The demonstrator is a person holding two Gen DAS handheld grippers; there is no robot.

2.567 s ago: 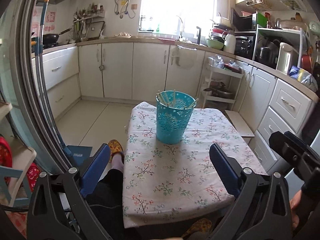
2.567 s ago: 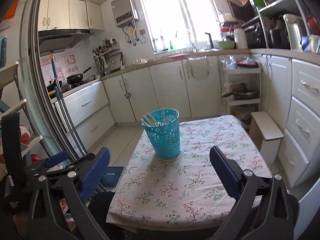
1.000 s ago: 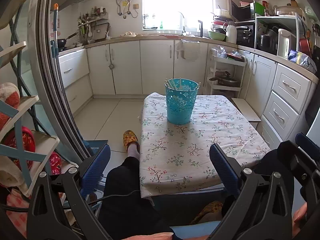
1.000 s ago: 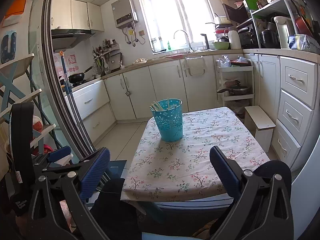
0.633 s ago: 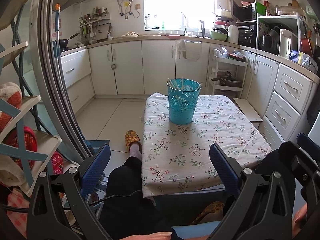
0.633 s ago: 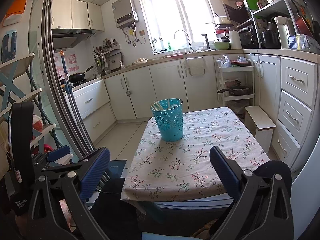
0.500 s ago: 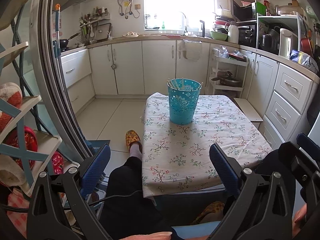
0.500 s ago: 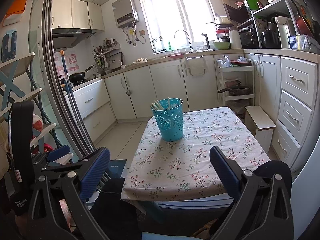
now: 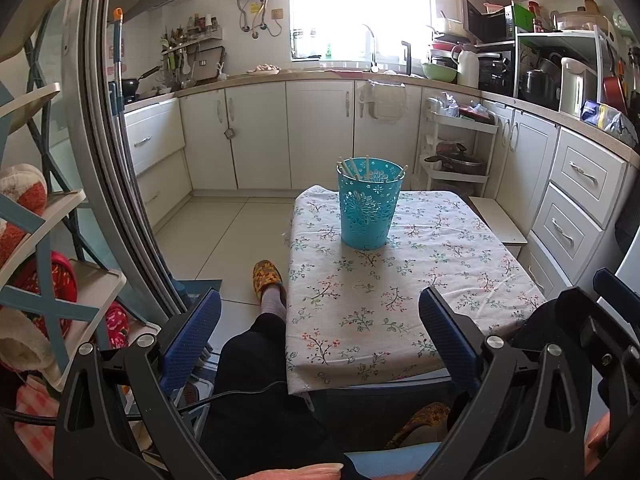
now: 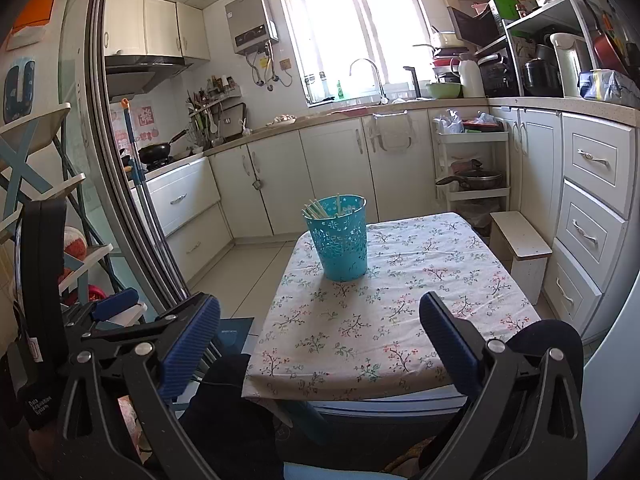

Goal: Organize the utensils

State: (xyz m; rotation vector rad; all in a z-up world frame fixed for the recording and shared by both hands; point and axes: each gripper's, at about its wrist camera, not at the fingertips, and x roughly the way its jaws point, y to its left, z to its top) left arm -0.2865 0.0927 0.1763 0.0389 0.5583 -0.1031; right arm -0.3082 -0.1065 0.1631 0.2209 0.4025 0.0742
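A teal perforated basket [image 9: 369,205] stands on the far part of a small table with a floral cloth [image 9: 404,292]. Several pale chopsticks [image 9: 352,166] stick up inside it. It also shows in the right wrist view [image 10: 339,237], with the chopsticks [image 10: 316,208] leaning to its left rim. My left gripper [image 9: 320,332] is open and empty, held back off the table's near edge above my lap. My right gripper [image 10: 320,332] is open and empty, also back from the near edge.
My legs and a yellow slipper [image 9: 267,276] are left of the table. A sliding door frame [image 9: 116,184] and a shelf rack [image 9: 48,264] stand at the left. White cabinets [image 9: 576,200], a small stool [image 10: 520,248] and a trolley [image 10: 472,168] are at the right.
Both grippers have pulled back and away from the table since 2.6 s ago; the basket looks farther. In the last half second almost nothing has moved.
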